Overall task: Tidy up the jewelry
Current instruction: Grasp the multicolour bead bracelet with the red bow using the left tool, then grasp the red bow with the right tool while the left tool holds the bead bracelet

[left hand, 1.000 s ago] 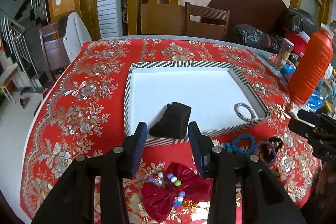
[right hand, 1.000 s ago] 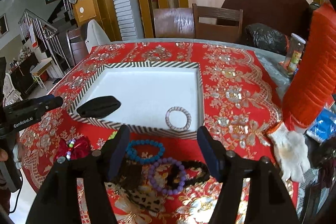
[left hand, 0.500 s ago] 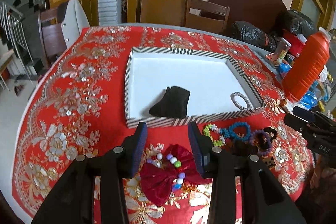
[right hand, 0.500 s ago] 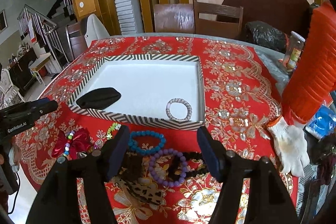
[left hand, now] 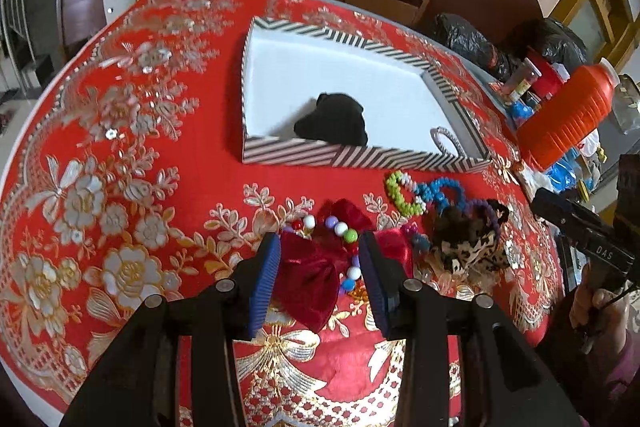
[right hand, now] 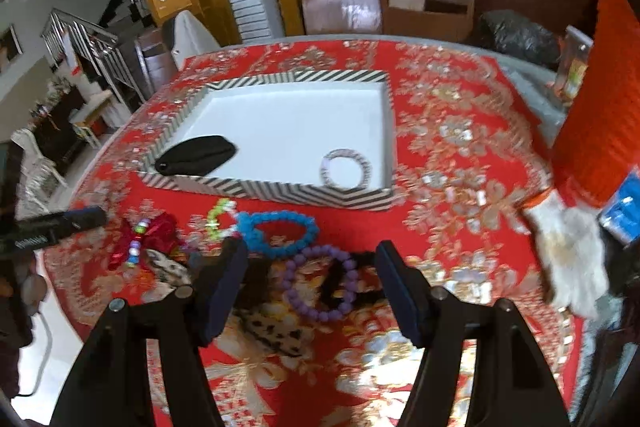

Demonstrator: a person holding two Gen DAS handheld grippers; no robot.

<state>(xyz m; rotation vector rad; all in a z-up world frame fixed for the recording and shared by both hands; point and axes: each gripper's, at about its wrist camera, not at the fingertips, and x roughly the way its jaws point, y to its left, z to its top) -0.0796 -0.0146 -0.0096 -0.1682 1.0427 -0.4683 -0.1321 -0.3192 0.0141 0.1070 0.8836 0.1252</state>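
My left gripper (left hand: 320, 259) is open, its fingers on either side of a dark red bow with coloured beads (left hand: 316, 267) on the tablecloth. My right gripper (right hand: 310, 267) is open above a purple bead bracelet (right hand: 320, 283) and a black hair tie (right hand: 340, 291). A blue bead bracelet (right hand: 280, 233), a green and white bracelet (right hand: 218, 217) and a leopard-print scrunchie (right hand: 272, 331) lie close by. The striped white tray (right hand: 264, 187) holds a black pouch (right hand: 196, 155) and a silver bracelet (right hand: 346, 169).
An orange ribbed bottle (left hand: 568, 115) and a white glove (right hand: 568, 251) stand at the table's right side with bags and small bottles. Chairs stand behind the round table. The table edge is close below both grippers.
Both grippers have tilted down and moved closer to the table. The left one has come down around the red bow; the right one has come over the purple bracelet.
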